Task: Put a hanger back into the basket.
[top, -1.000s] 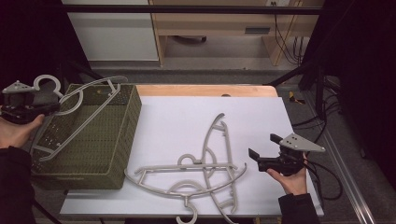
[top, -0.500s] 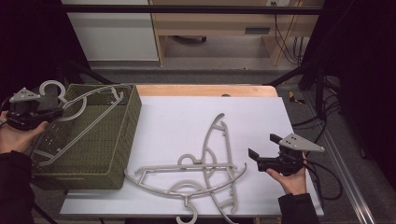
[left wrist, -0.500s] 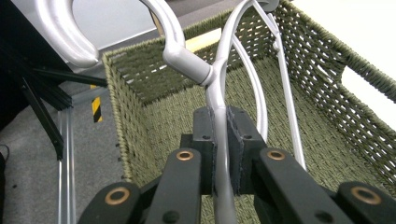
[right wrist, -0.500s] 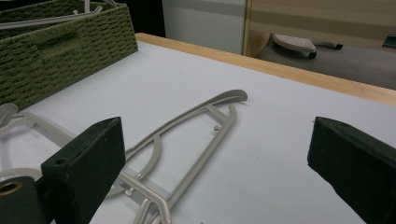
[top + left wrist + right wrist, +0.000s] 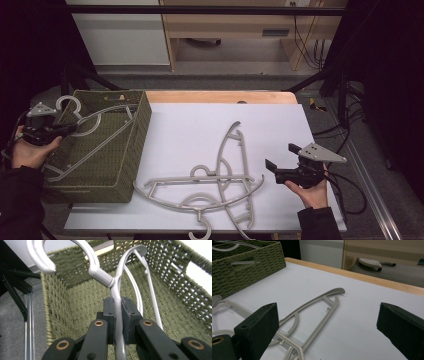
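so the left gripper, jaws clamped on the hanger, has lowered it into the basket, nearly dropped off; right gripper idles, jaws apart.

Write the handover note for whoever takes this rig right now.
Left gripper: shut on a grey hanger, gripping it just below the hook, over the green woven basket; the hanger's far end rests inside the basket.
Right gripper: open, empty, held above the white table near its right edge.
Done: one hanger is going into the basket, not yet released.
Left: release it, then move the overlapping hangers on the table.
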A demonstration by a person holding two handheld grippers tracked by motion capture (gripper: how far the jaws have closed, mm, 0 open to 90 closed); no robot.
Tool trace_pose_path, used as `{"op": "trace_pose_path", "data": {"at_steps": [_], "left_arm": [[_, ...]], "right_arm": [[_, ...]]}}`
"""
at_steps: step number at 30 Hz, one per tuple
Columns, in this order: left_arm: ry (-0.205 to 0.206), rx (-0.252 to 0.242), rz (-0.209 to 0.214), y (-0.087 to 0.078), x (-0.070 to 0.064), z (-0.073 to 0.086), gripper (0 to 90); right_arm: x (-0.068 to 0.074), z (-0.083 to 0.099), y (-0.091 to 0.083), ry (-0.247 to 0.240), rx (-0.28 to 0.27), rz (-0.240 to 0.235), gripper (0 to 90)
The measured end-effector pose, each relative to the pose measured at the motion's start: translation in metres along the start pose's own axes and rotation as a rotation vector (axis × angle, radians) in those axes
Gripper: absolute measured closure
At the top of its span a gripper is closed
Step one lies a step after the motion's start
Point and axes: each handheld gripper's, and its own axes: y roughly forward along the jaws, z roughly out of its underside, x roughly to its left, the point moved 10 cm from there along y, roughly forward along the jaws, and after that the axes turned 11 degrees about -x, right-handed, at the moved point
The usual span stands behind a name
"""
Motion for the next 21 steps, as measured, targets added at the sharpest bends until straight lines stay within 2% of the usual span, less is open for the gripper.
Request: {"op": "trace_pose_path", "data": {"at_steps": [2, 10, 12, 13, 16, 18, 21], "left_arm": [[0.012, 0.04, -0.001, 0.004, -0.001, 0.008, 82.7], [0.026, 0.035, -0.024, 0.002, 0.001, 0.009, 82.7], [0.036, 0.023, -0.02, 0.002, -0.001, 0.006, 82.7], [0.069, 0.015, -0.021, 0.001, -0.002, 0.001, 82.7], [0.08, 0.005, -0.011, 0.0, -0.004, -0.004, 82.8], [0.109, -0.022, -0.004, -0.004, -0.006, -0.015, 82.9], [0.136, -0.034, -0.009, -0.006, -0.006, -0.023, 82.8]], "right_arm": [[0.0, 0.0, 0.0, 0.001, -0.002, -0.001, 4.5], [0.001, -0.002, -0.001, 0.001, -0.007, -0.002, 4.5], [0.0, -0.002, -0.002, 0.001, -0.008, -0.002, 4.5], [-0.001, -0.002, -0.002, -0.002, -0.007, 0.0, 4.5], [0.0, -0.002, -0.001, 0.001, -0.005, 0.0, 4.5], [0.0, -0.001, -0.001, 0.0, -0.004, 0.0, 4.5], [0.0, -0.001, -0.001, -0.002, -0.004, 0.0, 4.5]]}}
